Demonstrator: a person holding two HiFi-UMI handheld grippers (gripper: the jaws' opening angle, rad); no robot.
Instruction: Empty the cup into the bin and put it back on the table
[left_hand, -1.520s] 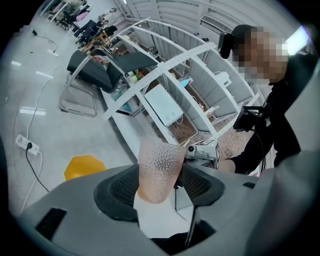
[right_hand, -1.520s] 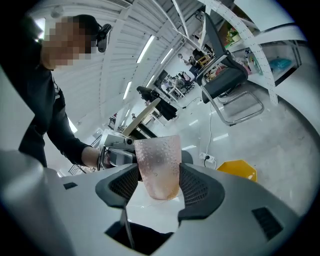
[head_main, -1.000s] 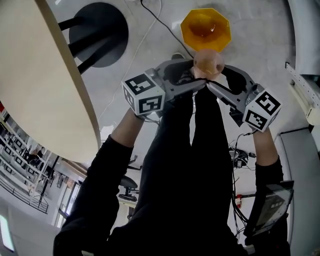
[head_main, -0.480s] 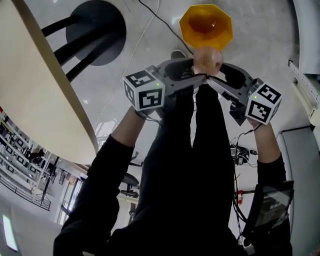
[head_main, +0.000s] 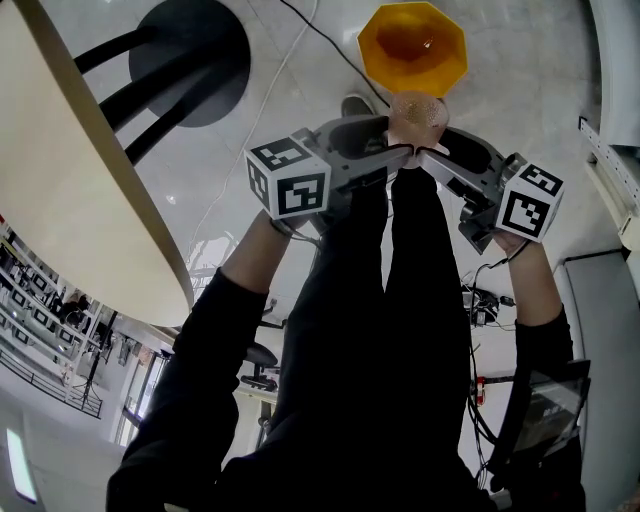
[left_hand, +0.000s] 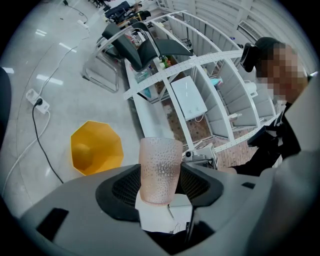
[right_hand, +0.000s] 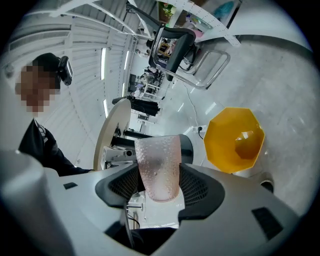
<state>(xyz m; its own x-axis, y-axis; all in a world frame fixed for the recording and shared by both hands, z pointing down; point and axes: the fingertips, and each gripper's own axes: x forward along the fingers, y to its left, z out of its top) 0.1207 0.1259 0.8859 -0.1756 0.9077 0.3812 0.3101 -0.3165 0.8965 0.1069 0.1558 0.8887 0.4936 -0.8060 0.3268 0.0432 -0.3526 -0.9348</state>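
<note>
Pale shiny floor (head_main: 530, 90) fills the head view, yellow bin (head_main: 412, 47) at 12 o'clock. Just below it the pink cup (head_main: 418, 108) (upright, dimpled) is pinched by the left gripper (left_hand: 159, 176), whose jaws have just been closing, and the right gripper (right_hand: 159, 175).

- A white power strip (left_hand: 38, 98) lies on the floor, well off to the left of the left gripper (left_hand: 159, 182), with a dark cable (left_hand: 41, 146) trailing from it.
- A black office chair (left_hand: 142, 47) stands well ahead of that gripper (on a chrome sled frame).
- White shelving (left_hand: 215, 100) runs ahead and to its right.
- Well behind the right gripper (head_main: 425, 157) leans a dark flat panel (head_main: 545, 410).
</note>
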